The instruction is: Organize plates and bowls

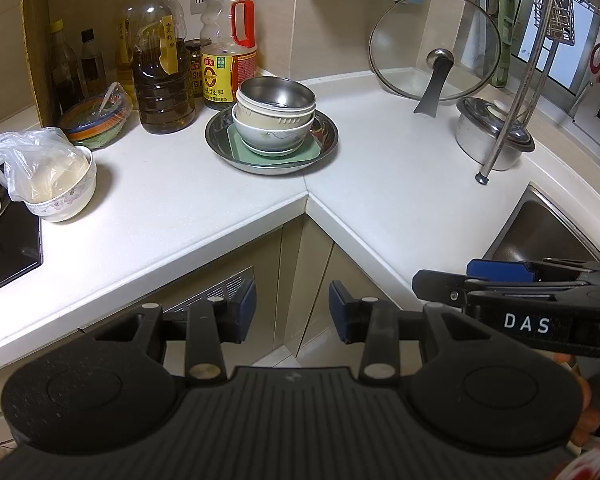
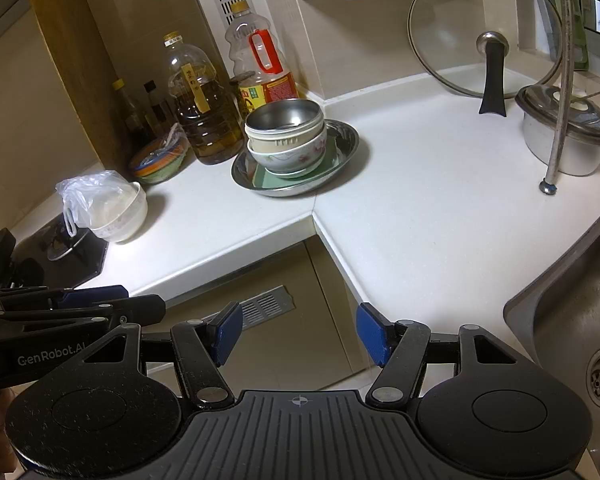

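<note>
My smooth white counter (image 1: pixel 380 168) bends at a corner. There a round steel plate (image 1: pixel 328 136) carries a square green plate (image 1: pixel 308 153), then upright nested bowls (image 1: pixel 274 120), steel topmost. My left jaws (image 1: pixel 292 312) and right jaws (image 2: pixel 299 334) hang spread, empty.

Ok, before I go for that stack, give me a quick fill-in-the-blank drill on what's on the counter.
1. The top bowl of the stack is made of ____.
2. The stack sits on a green square plate inside a round ____ dish.
3. The glass lid leans against the ____.
4. Both the left gripper and the right gripper hold ____.

Missing words: metal; metal; wall; nothing
</note>
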